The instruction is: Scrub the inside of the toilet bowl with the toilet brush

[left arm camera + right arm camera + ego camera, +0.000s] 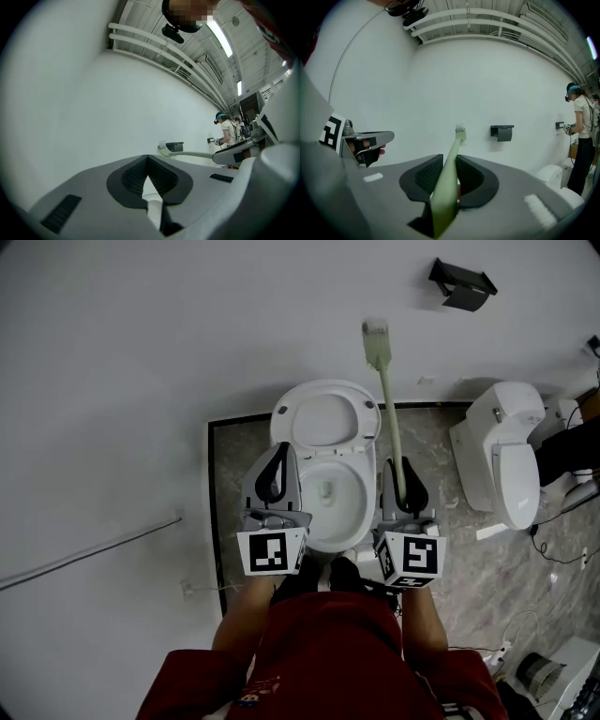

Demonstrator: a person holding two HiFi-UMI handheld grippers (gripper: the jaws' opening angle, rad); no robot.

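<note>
The right gripper [449, 158] is clenched on the pale green handle of the toilet brush [389, 409], its two dark ribbed pads [425, 177] pressing the shaft from either side. From that grip the handle runs forward and away from the person, ending in a small whitish brush head [460, 131] that shows against the white wall [141, 352]. In the head view the brush lies to the right of the toilet bowl [349, 529] and reaches past the raised lid [323, 418], with the head out beyond the toilet rather than inside it. The left gripper [147, 158] is held level with the right one, over the left edge of the bowl; its jaws are pressed together at the tips with nothing between them. The bowl sits between the two grippers, open, on a dark marbled floor panel [234, 474]. A dark paper holder [502, 132] is fixed to the wall to the right of the brush head. Further right stands a second white toilet [506, 446], and another person [581, 126] stands near that end of the wall.
</note>
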